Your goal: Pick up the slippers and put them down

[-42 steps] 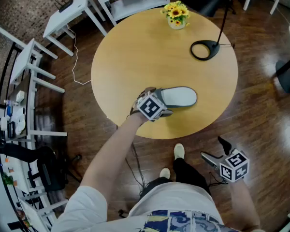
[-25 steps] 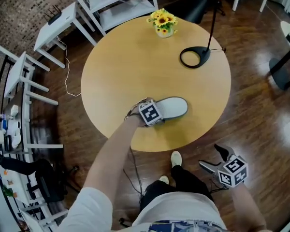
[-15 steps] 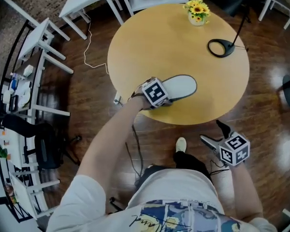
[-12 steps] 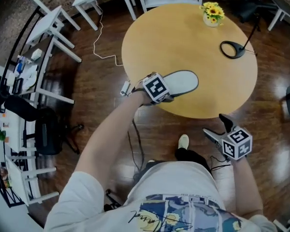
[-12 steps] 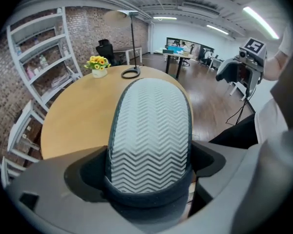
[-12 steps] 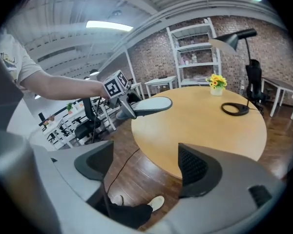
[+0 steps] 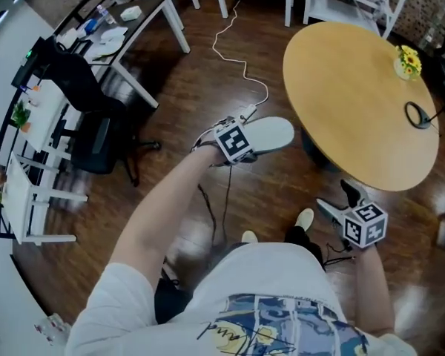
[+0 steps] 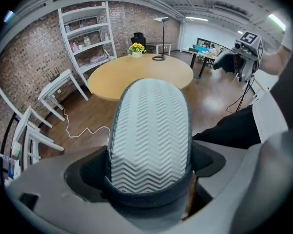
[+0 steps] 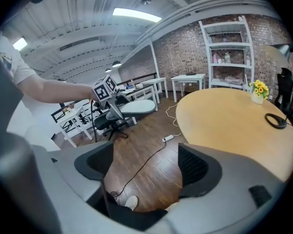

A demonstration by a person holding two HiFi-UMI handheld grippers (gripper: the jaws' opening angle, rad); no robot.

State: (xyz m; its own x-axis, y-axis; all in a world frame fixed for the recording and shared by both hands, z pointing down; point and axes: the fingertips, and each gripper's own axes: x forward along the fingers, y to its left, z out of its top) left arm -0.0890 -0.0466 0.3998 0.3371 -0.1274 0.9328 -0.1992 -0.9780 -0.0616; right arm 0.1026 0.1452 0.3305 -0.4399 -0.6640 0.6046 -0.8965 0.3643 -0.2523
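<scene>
Over the wooden floor [image 7: 208, 87] beside the round desk [image 7: 356, 102], the left claw [image 7: 237, 145] grips the slipper [image 7: 265, 133] by its heel, so it should be lowered level before release, while the right claw [image 7: 334, 196] hangs spread and empty.

Bright, even light falls from long white ceiling strip lamps [image 9: 136, 14], giving only soft shadows. The glossy dark wooden floor [image 7: 193, 95] carries pale glare patches, while the round pale-wood surface [image 7: 356, 102] looks matte. All views bend strongly at their edges, and the gripper views darken in the corners. The head view smears along its left edge. The grey chevron-soled slipper [image 8: 150, 135] is sharp.
</scene>
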